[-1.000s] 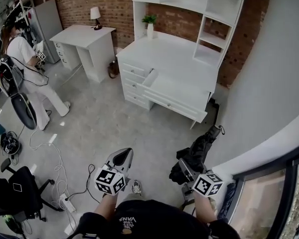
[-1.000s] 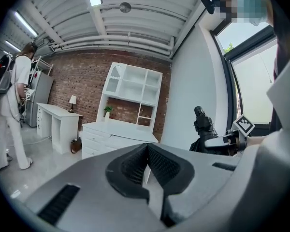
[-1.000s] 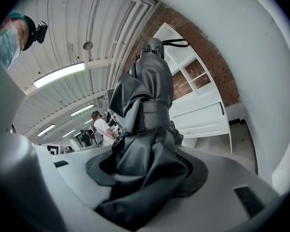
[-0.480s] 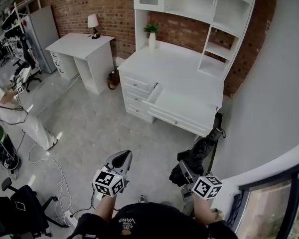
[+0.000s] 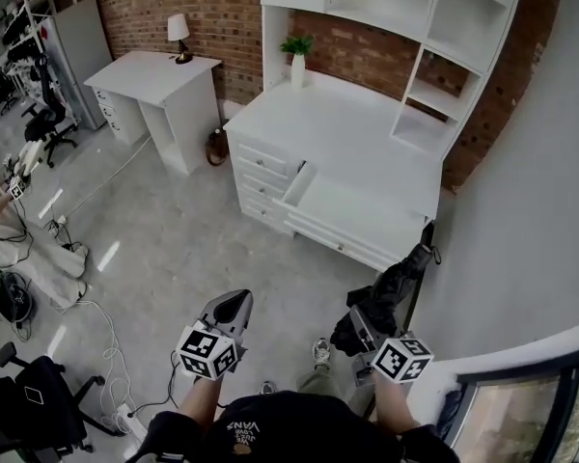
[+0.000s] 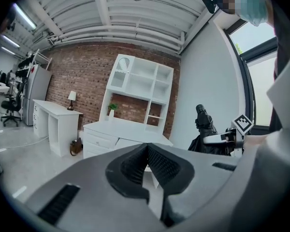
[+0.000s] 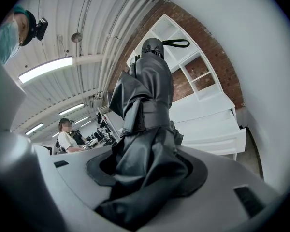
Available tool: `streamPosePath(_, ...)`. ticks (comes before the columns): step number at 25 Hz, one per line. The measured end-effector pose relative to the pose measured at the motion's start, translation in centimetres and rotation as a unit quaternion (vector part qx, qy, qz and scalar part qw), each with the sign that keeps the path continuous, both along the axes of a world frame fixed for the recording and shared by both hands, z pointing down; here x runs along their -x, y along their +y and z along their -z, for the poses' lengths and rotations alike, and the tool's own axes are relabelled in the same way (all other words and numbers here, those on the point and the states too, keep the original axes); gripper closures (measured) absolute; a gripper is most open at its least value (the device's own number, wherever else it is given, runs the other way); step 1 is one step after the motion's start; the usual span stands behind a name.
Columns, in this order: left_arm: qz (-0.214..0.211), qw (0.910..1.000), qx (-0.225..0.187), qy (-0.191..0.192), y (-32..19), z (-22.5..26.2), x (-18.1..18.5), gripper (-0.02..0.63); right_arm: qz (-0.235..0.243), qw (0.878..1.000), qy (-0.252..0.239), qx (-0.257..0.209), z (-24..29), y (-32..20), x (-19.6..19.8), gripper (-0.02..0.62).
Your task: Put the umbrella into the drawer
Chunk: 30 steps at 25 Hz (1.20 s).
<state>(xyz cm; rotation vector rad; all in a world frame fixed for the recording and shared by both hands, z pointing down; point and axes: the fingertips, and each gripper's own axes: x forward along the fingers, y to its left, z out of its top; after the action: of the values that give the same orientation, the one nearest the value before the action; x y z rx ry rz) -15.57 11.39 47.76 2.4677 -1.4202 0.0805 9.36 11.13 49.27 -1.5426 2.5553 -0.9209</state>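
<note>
My right claw (image 7: 146, 173) is clamped on the folded black umbrella (image 7: 147, 95). The umbrella sticks up and forward out of the jaws, with its strap loop at the far end. My left claw (image 6: 146, 151) is closed, tips together, with nothing between them. Both claws hang low in front of me over the grey floor (image 5: 193, 249), well apart from the white counter (image 5: 338, 123), whose wide drawer (image 5: 357, 205) stands pulled open.

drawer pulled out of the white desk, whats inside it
Only the bare white bottom of the drawer shows, with no object on it. Its rear part runs under the desk top, so that part cannot be seen.
</note>
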Motion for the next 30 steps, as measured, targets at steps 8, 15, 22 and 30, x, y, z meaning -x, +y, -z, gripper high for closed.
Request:
streamPosePath(8, 0.041, 0.9992, -0.001, 0.003, -8.0, 0.4, -4.3, 0.600, 0.059, 0.998, 0.038, 0.008, -0.8, -9.2, -3.6, 0.362)
streamPosePath(15, 0.065, 0.9979, -0.005, 0.005, -13.8, 0.0, -8.9, 0.600, 0.094, 0.994, 0.059, 0.012, -2.0, -16.1, -7.5, 0.362)
streamPosePath(22, 0.101, 0.9948, 0.000, 0.008, -18.0, -0.3, -11.7, 0.600, 0.135, 0.987, 0.082, 0.014, -2.5, -22.0, -10.4, 0.362)
streamPosePath(30, 0.113, 0.9935, 0.014, 0.010, -21.4, -1.2, -11.2, 0.600, 0.148, 0.983, 0.103, 0.024, -3.7, -26.8, -10.2, 0.362)
